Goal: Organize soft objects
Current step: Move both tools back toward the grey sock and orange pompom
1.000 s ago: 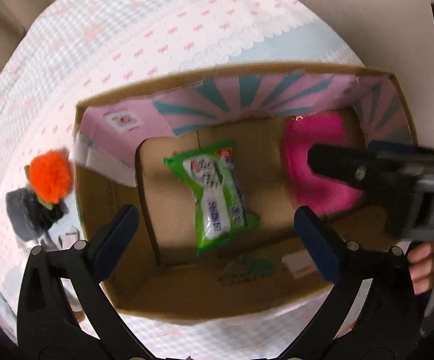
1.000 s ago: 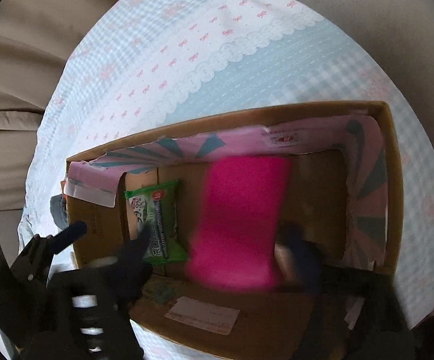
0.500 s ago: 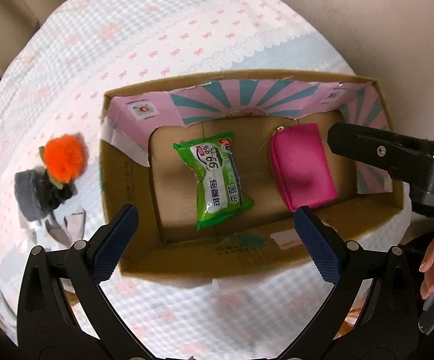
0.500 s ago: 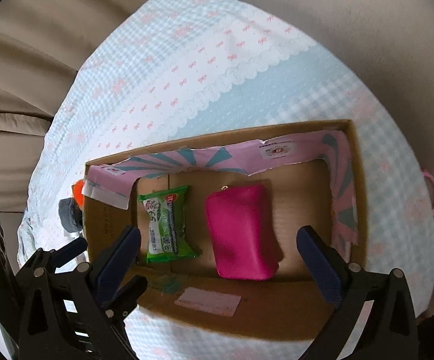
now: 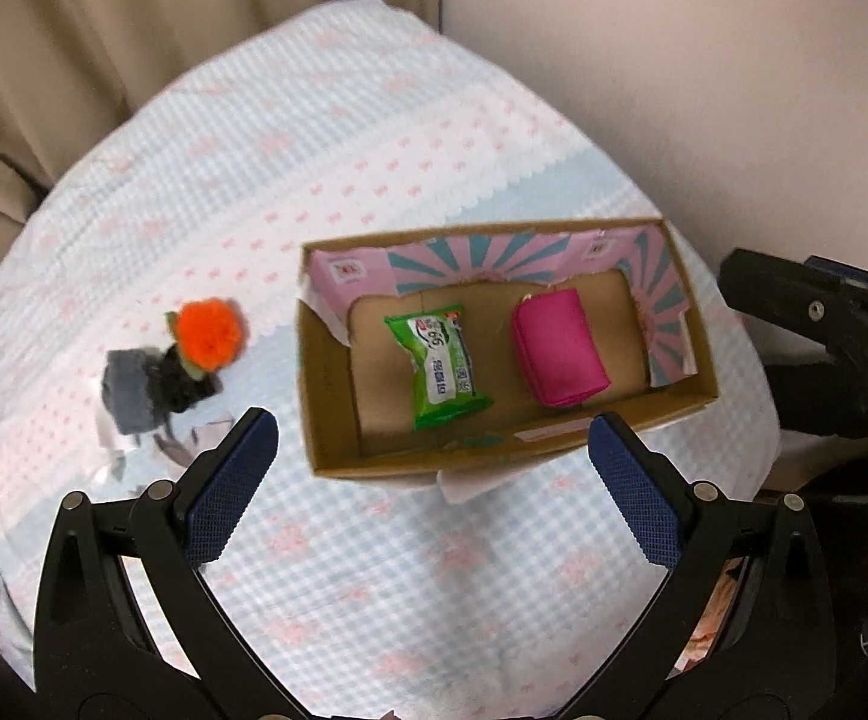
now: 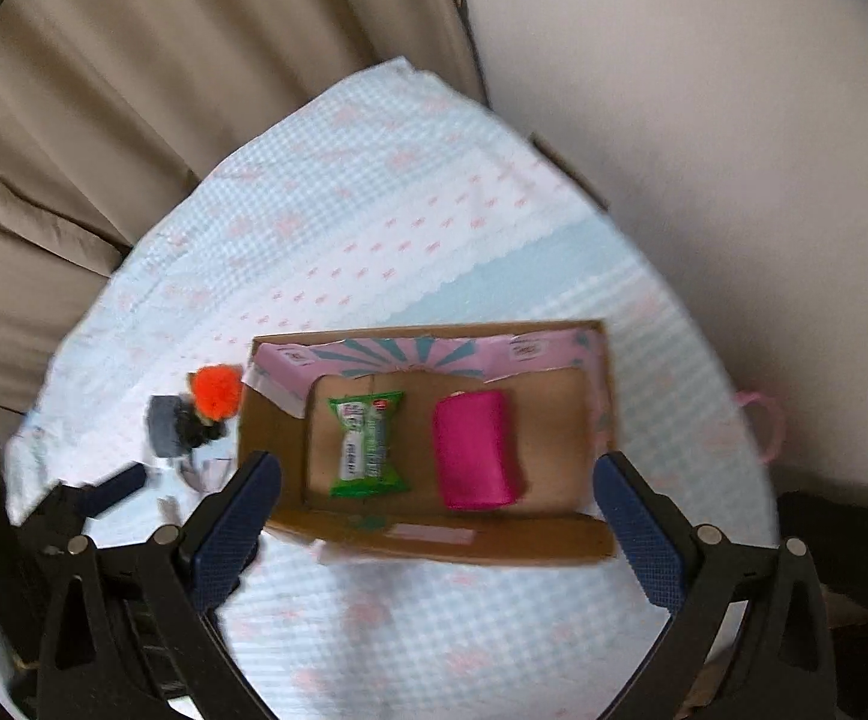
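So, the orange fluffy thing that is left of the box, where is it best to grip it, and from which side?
Grip the orange pom-pom across its round fluffy head, coming from above with the left gripper, whose jaws are open. The head sits highest and is clear on top; dark and grey pieces crowd its lower side, and the cardboard box stands to its right.

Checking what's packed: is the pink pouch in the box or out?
In: the pink pouch lies on the cardboard box floor, beside the green wipes pack.

Soft, even indoor light with faint shadows; right wrist view motion-blurred (left sharper), fisheye edges bent and dark.
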`<state>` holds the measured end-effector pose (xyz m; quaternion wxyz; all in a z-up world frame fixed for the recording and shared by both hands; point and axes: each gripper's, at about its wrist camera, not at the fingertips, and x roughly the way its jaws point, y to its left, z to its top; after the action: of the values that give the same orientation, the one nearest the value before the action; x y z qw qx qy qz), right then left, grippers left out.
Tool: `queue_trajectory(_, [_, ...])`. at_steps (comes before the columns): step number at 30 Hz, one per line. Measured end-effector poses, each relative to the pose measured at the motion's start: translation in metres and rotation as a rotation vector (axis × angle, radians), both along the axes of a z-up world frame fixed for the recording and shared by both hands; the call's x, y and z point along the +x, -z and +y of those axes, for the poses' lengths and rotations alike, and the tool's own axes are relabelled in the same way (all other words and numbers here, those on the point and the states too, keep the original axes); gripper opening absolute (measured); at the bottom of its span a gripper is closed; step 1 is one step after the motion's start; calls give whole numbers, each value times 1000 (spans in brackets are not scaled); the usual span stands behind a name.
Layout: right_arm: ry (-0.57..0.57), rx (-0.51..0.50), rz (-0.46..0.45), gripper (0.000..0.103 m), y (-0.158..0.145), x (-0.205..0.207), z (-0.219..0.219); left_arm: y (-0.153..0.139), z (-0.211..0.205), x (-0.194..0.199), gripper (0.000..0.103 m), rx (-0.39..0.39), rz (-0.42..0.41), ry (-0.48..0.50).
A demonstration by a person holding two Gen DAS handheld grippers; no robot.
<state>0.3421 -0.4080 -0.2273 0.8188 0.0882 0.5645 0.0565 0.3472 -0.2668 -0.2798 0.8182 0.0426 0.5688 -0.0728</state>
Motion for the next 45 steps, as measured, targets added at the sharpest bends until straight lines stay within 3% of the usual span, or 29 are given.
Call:
queue_trajectory(9, [-11,-77,-188,103,-78,-68,37,-77,51,-57,103,-64,-159,-53])
queue_trajectory(12, [-22,-138,-243,103,-97,-94,63,-104,75,-83,103,-57,-223,-33])
queue_trajectory(20, [-10,-151,-362,103,-126,-157,135,-139,159,-142,103,-44,-349,-67])
queue_trajectory(32, [17,-119,-452,103,-126,-205,224,-136,286,-184,103,-61,-396,-103])
queue_trajectory(38, [22,-88,-453,103,-115,-207,263,-117,328,-176,103,-58,-394,-80])
queue_trajectory(45, [4,-60,-434,103,-80,-179,298,-73,350,-145,103,-59,-415,-72])
